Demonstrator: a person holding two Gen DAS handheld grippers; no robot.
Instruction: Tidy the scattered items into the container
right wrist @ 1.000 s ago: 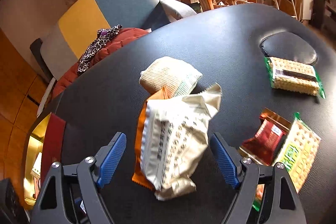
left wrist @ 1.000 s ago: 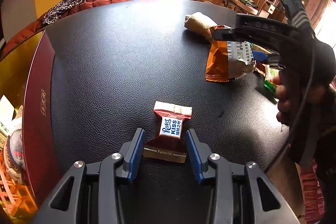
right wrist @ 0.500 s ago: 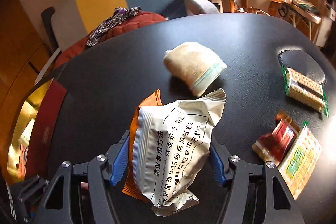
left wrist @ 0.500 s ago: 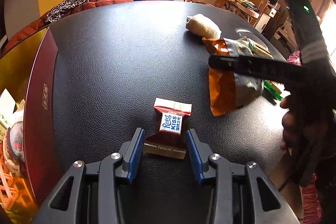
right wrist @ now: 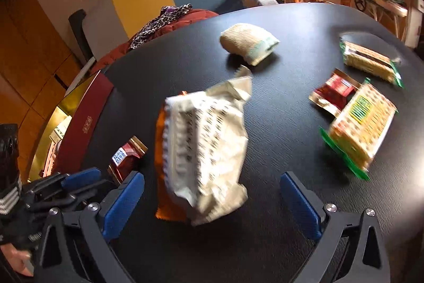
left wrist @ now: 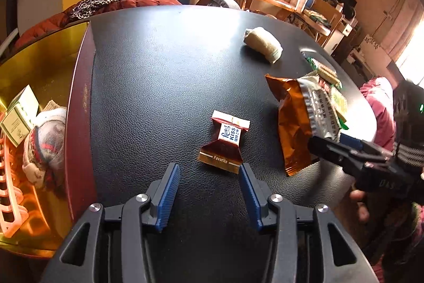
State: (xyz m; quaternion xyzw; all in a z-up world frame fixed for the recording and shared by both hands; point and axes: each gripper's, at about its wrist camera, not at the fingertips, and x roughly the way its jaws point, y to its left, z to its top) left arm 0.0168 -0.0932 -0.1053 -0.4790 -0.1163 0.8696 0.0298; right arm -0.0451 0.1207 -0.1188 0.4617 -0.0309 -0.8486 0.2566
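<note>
My left gripper [left wrist: 209, 190] is open just behind a red Kiss candy wrapper [left wrist: 225, 141] on the black table [left wrist: 159, 70]. My right gripper [right wrist: 212, 200] is open, its pads wide apart on either side of a white-and-orange snack bag [right wrist: 204, 147] lying on the table. The bag also shows in the left wrist view [left wrist: 299, 121], with the right gripper [left wrist: 352, 150] at its near end. The container, a gold box with a dark red rim [left wrist: 79, 110], stands at the table's left edge.
On the table lie a beige roll [right wrist: 249, 44], a green cracker pack [right wrist: 368, 60], a red candy [right wrist: 334, 94] and a yellow cracker pack [right wrist: 360, 123]. The box holds a small carton [left wrist: 20, 116], a wrapped bundle [left wrist: 45, 145] and an orange rack [left wrist: 10, 200].
The right gripper closed around the snack bag, then opened wide; the bag now lies between its pads. The left gripper backed off the candy and its jaws widened.
</note>
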